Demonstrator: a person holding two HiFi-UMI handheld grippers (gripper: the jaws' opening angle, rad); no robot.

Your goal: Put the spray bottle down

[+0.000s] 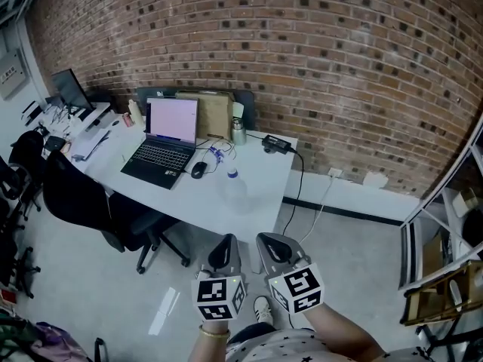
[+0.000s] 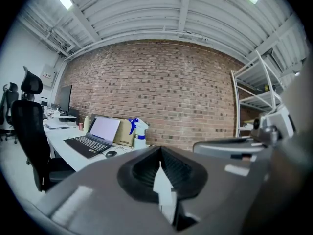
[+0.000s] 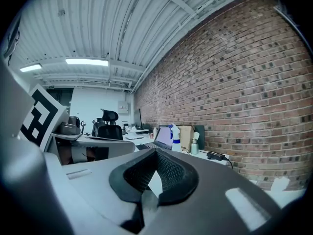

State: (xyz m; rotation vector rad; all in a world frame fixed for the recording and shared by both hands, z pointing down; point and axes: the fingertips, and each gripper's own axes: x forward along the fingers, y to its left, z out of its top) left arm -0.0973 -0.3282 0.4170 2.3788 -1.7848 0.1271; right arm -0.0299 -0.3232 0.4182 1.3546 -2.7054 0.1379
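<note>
A clear spray bottle with a blue trigger stands upright near the front edge of the white desk. It also shows far off in the left gripper view, the bottle by the laptop, and in the right gripper view as the bottle. My left gripper and right gripper hang side by side close to my body, well short of the desk. Both are shut and hold nothing. The left gripper and the right gripper show their ribbed pads closed together.
On the desk are an open laptop, a mouse, a metal flask, a cardboard box and a power brick. A black office chair stands at its left. Metal shelving lines the right, a brick wall behind.
</note>
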